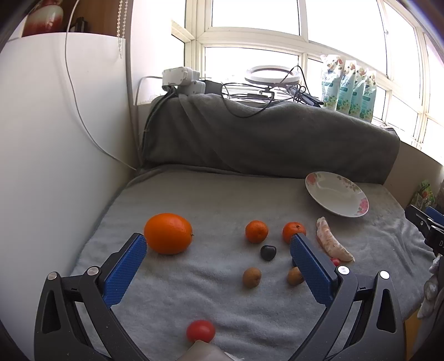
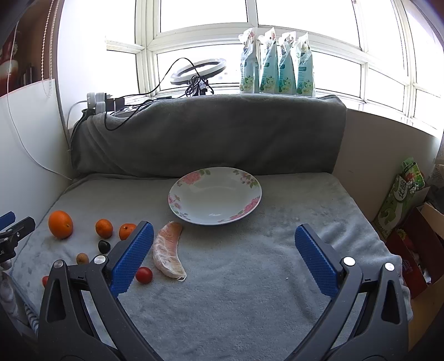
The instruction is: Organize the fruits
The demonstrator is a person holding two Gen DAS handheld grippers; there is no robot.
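Right wrist | plate [image 2: 177,207] on grey blanket [image 2: 249,277] | bright window [image 2: 208,14]

The right gripper [image 2: 223,241] hovers with jaws wide apart before the empty plate [image 2: 177,194].

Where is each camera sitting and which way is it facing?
Left wrist: on the left hand-held gripper, open, facing the large orange and small fruits; own blue fingers show.
Right wrist: on the right hand-held gripper, open, facing the empty floral plate; own fingers show.
Shared: plate, fruits, pomelo segment, window.
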